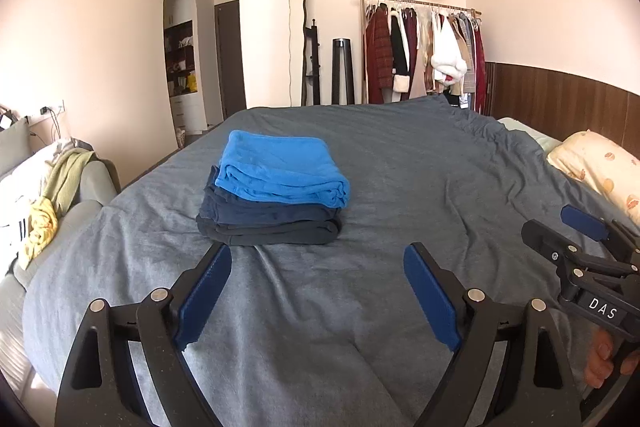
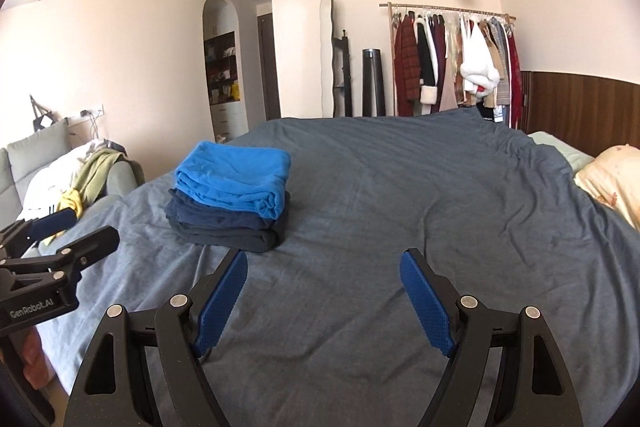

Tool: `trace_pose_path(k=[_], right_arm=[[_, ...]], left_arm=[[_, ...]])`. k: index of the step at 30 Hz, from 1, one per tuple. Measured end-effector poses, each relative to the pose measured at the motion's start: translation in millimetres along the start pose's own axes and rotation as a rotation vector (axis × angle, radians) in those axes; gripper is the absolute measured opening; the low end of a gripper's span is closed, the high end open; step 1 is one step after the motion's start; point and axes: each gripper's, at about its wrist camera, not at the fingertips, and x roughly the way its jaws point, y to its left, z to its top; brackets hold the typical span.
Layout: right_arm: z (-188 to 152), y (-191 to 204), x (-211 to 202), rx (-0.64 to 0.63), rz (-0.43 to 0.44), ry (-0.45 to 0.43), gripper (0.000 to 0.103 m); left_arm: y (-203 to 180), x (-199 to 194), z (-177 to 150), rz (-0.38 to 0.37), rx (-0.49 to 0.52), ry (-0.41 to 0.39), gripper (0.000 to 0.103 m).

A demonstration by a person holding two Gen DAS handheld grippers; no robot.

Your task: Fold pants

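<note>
Bed (image 1: 360, 163) w/ folded pants (image 1: 276, 183) (stacked)

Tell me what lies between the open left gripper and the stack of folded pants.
Nothing visible does. Only bare grey bedcover lies between the left gripper and the stack of folded pants. The right gripper is off to the side.

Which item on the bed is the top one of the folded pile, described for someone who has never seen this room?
Find the large bed with the grey-blue cover. On its left half sits one stack of folded clothes. The top piece is the bright blue folded garment; the layers beneath it are navy and near-black.
</note>
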Motion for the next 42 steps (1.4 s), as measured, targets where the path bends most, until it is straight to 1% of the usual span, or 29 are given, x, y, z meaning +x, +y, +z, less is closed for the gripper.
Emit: trace_pose_path(k=[6, 13, 23, 31, 35, 42], right_arm=[[-9, 1, -28, 0.010, -0.003, -0.001, 0.079], [-21, 0, -45, 0.016, -0.010, 0.016, 0.079], [-29, -5, -52, 0.030, -0.012, 0.024, 0.079], [-32, -5, -54, 0.031, -0.013, 0.024, 0.079], [-33, -5, -55, 0.031, -0.014, 0.024, 0.080], [-33, -5, -55, 0.032, -0.011, 0.025, 0.079]], left_arm=[[-5, -21, -10, -0.015, 0.013, 0.002, 0.091], [-14, -39, -20, 0.002, 0.024, -0.010, 0.095], [-15, -45, -25, 0.026, 0.012, 0.002, 0.095], [-14, -47, -24, 0.047, 0.006, -0.002, 0.100], [-15, -48, -23, 0.050, 0.004, -0.008, 0.103], [-18, -48, -23, 0.048, 0.014, -0.006, 0.103]])
